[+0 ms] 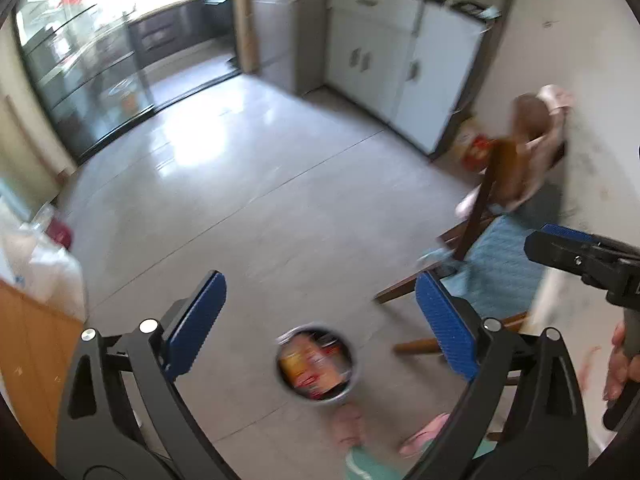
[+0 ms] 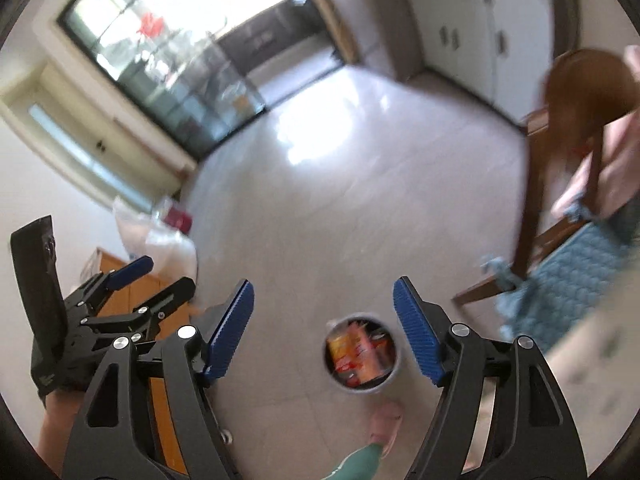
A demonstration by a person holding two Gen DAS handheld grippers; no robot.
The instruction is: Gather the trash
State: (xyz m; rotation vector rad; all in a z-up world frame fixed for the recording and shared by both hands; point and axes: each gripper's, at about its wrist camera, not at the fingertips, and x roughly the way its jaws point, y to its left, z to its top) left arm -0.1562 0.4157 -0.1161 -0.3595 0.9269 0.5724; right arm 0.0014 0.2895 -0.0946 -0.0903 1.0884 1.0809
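Below: round bin (colourful wrappers)

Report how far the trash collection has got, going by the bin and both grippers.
Done: the round bin on the floor already holds colourful wrappers. In hand: nothing; the left gripper and right gripper are both open and empty above the bin. Left: no loose trash is clear on the visible floor, though blur hides small bits; bags by the wall stand untouched.
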